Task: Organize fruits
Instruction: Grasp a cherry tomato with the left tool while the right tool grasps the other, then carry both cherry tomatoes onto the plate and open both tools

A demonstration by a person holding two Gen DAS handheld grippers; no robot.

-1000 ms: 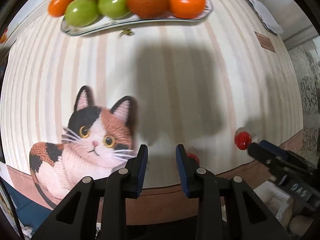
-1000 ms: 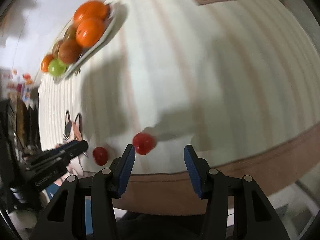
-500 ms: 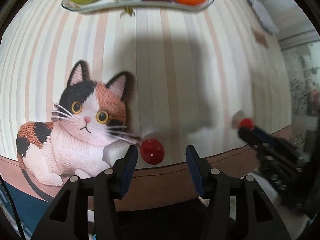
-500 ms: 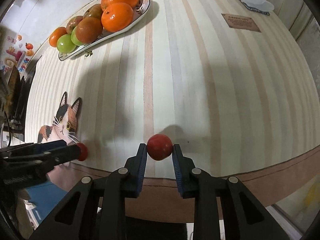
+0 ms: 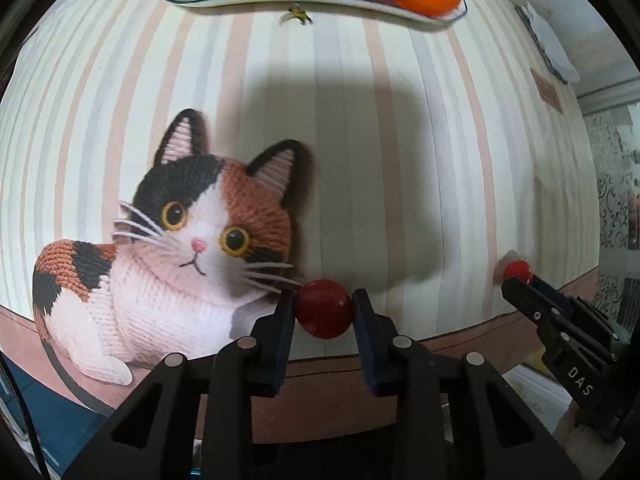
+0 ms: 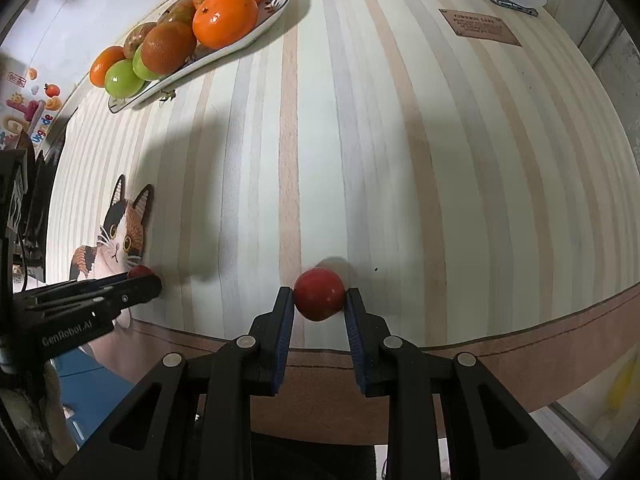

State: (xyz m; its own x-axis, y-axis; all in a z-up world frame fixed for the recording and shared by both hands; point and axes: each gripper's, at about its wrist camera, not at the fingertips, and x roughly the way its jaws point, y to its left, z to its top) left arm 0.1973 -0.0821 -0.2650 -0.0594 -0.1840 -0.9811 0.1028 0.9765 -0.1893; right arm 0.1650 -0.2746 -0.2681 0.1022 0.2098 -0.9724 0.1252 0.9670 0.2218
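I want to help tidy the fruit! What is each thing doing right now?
Left tool: shut on a small round red fruit.
Right tool: shut on another small round red fruit.
Long white dish: piled full with oranges and green fruit.
Striped tablecloth with a cat picture: lying flat.

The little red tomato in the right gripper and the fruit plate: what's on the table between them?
Nothing. In the right wrist view, only bare striped tablecloth lies between the red tomato and the fruit plate.
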